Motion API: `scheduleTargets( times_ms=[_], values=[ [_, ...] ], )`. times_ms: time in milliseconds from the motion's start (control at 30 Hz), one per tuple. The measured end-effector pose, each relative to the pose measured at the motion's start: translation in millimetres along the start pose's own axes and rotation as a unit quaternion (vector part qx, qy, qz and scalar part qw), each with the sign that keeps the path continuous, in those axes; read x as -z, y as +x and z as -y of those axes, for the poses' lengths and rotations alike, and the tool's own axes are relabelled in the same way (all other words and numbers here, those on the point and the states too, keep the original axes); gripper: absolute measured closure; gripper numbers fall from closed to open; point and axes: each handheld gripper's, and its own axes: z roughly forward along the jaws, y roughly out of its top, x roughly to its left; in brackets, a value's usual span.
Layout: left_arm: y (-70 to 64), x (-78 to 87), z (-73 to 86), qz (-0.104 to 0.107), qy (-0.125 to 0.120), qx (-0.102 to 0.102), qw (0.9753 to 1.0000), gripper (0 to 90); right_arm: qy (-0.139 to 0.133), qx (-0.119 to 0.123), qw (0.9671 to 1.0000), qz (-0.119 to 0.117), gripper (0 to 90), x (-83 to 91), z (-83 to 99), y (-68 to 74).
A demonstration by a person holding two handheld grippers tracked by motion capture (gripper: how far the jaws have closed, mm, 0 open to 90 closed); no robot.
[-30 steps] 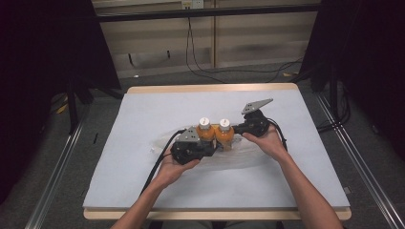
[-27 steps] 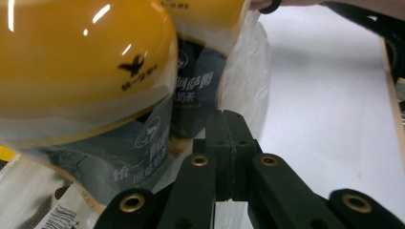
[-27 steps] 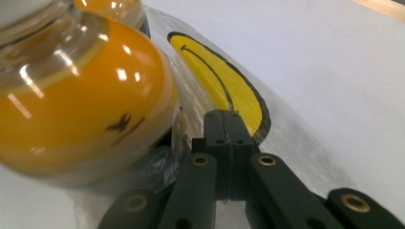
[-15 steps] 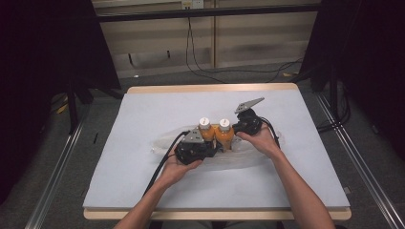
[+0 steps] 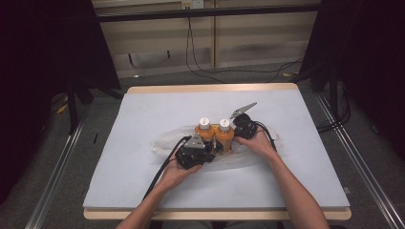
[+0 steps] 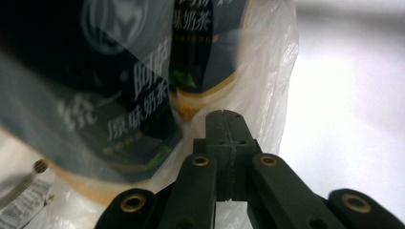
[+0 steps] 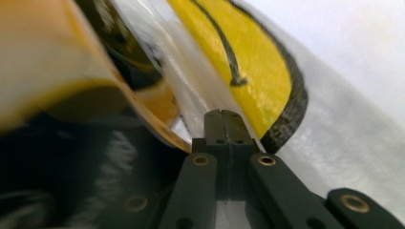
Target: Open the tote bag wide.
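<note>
Two orange bottles (image 5: 213, 135) with white caps stand side by side on a clear plastic bag (image 5: 167, 142), squeezed between the left gripper (image 5: 195, 153) and the right gripper (image 5: 243, 127) on a white table (image 5: 143, 109).

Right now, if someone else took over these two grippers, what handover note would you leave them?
Left gripper: jaws shut, apparently pinching the clear plastic bag beside the bottles.
Right gripper: jaws shut at the bag's film on the other side.
Two orange bottles stand upright, side by side, mid-table, with the bag around their bases.
Done: both sides gripped.
Left: probably drawing the bag up over the bottles.
</note>
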Motion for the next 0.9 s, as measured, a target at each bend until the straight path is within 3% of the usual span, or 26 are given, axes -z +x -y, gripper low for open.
scheduleTargets(
  times_ms=[100, 167, 300, 333, 433, 600, 667, 800, 833, 900],
  values=[
    [-1.2, 0.1, 1.6, -0.001, 0.003, 0.002, 1.0, 90.0, 0.023, -0.008, 0.9997, 0.006, 90.0, -5.7, 1.7, -1.1],
    [-2.0, -1.0, 4.2, 0.0, 0.005, 0.0, 1.0, 90.0, 0.021, -0.009, 0.9997, 0.003, 90.0, -6.4, 1.9, -1.8],
    [-5.0, -4.3, 8.5, 0.006, 0.009, 0.001, 0.9999, 90.0, 0.024, 0.001, 0.9995, 0.023, 90.0, -7.1, 0.1, -0.1],
    [-4.7, -3.1, 7.9, 0.004, 0.02, -0.001, 0.9998, 90.0, 0.022, 0.0, 0.9994, 0.027, 90.0, -7.4, 0.0, 0.1],
    [-7.9, -4.8, 8.9, 0.007, 0.01, 0.002, 0.9999, 90.0, 0.015, 0.002, 0.9992, 0.037, 90.0, -8.6, -0.2, -0.4],
    [-18.5, -5.6, 5.9, 0.015, 0.026, -0.024, 0.9993, 90.0, 0.014, 0.003, 0.999, 0.043, 90.0, -10.7, -2.6, -1.3],
    [-19.5, -5.5, 6.5, 0.018, 0.024, -0.017, 0.9994, 90.0, 0.014, 0.004, 0.9987, 0.049, 90.0, -11.2, -3.6, -1.4],
    [-23.3, -3.3, 5.9, 0.029, 0.04, -0.028, 0.9984, 90.0, 0.01, 0.001, 0.9986, 0.053, 90.0, -13.0, -5.3, -3.1],
    [-25.6, -4.3, 7.1, 0.04, 0.031, -0.029, 0.9983, 90.0, 0.01, 0.0, 0.9985, 0.053, 90.0, -13.1, -5.7, -3.4],
    [-29.4, -3.2, 7.3, 0.039, 0.036, -0.036, 0.9979, 90.0, 0.01, -0.001, 0.9983, 0.058, 90.0, -14.0, -7.1, -4.9]
  ],
)
